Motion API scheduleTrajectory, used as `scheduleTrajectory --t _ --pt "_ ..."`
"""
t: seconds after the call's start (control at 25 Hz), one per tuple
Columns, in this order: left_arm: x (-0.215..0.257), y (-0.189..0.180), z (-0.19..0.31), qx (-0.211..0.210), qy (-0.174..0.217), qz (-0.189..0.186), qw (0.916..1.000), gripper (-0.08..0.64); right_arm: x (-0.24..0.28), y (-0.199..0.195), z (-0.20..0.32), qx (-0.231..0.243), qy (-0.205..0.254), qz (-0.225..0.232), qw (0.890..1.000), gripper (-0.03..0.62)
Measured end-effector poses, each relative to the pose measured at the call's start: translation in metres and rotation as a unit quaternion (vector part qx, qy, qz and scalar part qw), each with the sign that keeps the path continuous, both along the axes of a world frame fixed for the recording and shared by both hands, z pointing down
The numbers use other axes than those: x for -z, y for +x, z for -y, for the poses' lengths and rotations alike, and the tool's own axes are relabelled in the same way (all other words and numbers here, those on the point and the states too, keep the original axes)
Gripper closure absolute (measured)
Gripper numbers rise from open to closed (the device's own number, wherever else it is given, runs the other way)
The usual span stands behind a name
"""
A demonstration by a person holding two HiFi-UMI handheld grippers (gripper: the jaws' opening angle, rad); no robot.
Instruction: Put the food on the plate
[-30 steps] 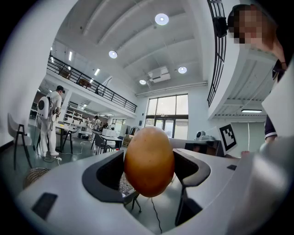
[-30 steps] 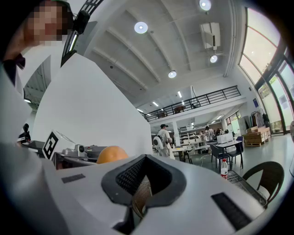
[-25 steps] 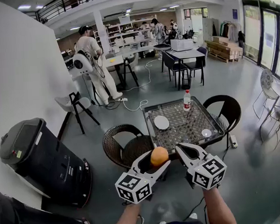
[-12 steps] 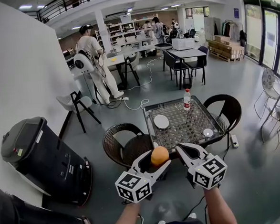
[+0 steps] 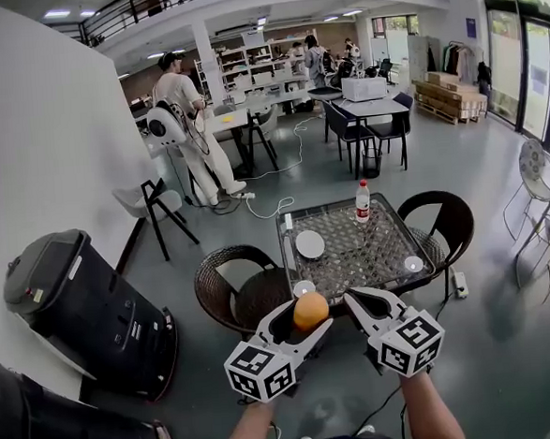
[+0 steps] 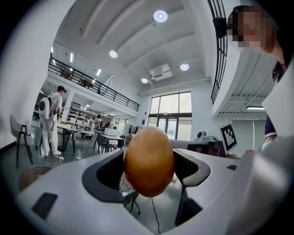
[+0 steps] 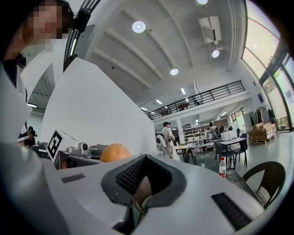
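My left gripper (image 5: 304,319) is shut on an orange, egg-shaped piece of food (image 5: 310,310); in the left gripper view the food (image 6: 149,161) sits upright between the two dark pads. The right gripper (image 5: 359,299) is held beside it, shut, with nothing in it; in the right gripper view its jaws (image 7: 146,183) meet at the tips and the food (image 7: 115,152) shows at the left. Both are held in the air, short of a glass-topped table (image 5: 371,254). A white plate (image 5: 310,244) lies on the table's left part.
A plastic bottle (image 5: 361,201) stands at the table's far edge, and small white dishes (image 5: 304,287) (image 5: 413,263) lie near its front. Wicker chairs (image 5: 233,292) (image 5: 449,219) flank the table. A black machine (image 5: 84,312) stands at the left by a white wall. People work far behind.
The head view has shifted a little, so the table now sits slightly left and nearer, and a small dish shows at its near edge. Both grippers keep their pose and the food stays gripped.
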State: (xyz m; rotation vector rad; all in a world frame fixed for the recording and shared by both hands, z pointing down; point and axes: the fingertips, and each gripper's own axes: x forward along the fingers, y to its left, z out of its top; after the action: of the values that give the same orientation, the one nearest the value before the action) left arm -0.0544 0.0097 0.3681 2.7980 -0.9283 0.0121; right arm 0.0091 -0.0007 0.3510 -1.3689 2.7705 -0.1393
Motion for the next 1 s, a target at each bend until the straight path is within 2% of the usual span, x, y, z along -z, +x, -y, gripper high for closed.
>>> scheduleTrajectory --t 0.28,0.56,1.0 --pt "-0.007 0.039 0.002 0.019 0.001 0.001 0.9998 0.229 -0.01 0.04 -0.001 0.019 -0.002 -0.007 1.0 0.588" --pt "-0.021 0.059 0.01 0.03 -0.017 0.015 0.9993 0.229 -0.022 0.066 0.008 0.025 -0.014 0.007 1.0 0.588" --pt "-0.041 0.074 0.082 0.018 -0.034 0.008 0.9992 0.229 -0.046 0.087 0.071 0.007 -0.037 0.0 0.999 0.588"
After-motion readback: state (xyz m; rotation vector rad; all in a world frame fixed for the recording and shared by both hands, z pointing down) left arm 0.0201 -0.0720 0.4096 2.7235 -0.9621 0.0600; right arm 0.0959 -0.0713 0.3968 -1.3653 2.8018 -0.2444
